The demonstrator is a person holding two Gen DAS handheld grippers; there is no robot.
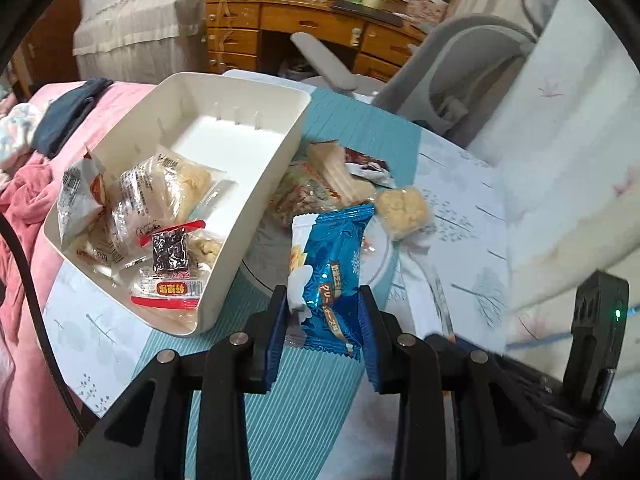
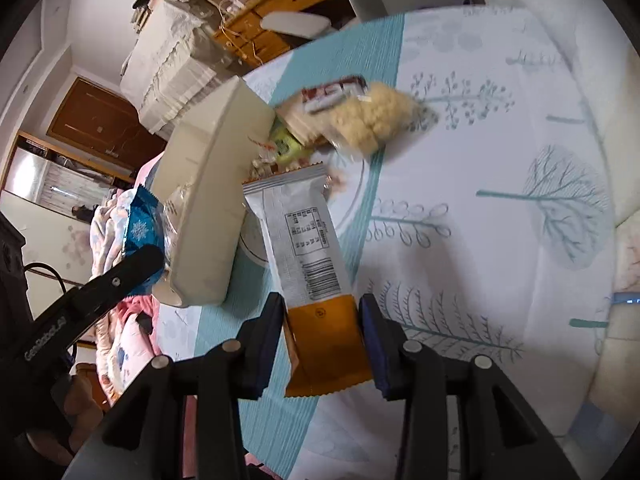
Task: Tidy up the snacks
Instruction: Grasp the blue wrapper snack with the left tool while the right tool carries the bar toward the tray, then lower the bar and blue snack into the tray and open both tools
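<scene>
My left gripper (image 1: pixel 323 312) is shut on a blue snack packet (image 1: pixel 330 276) with snowflake print, held above the table just right of a cream bin (image 1: pixel 256 184). The bin holds several wrapped snacks (image 1: pixel 160 216). My right gripper (image 2: pixel 322 316) is shut on a long silver-and-orange snack bar packet (image 2: pixel 304 260), barcode side up, lifted over the table. Loose snacks lie on a white plate (image 1: pixel 380 268): a pale puffed cake (image 1: pixel 404 208) and several wrappers (image 1: pixel 320 184). In the right wrist view the bin (image 2: pixel 212 200) stands at left, with the blue packet (image 2: pixel 142 228) and the left gripper beyond it.
A teal and tree-print cloth (image 2: pixel 500 200) covers the table. A pink bedspread with clothes (image 1: pixel 24 208) lies left of it. A grey chair (image 1: pixel 452 80) and a wooden desk (image 1: pixel 304 28) stand behind. A white quilted surface (image 1: pixel 560 160) rises at right.
</scene>
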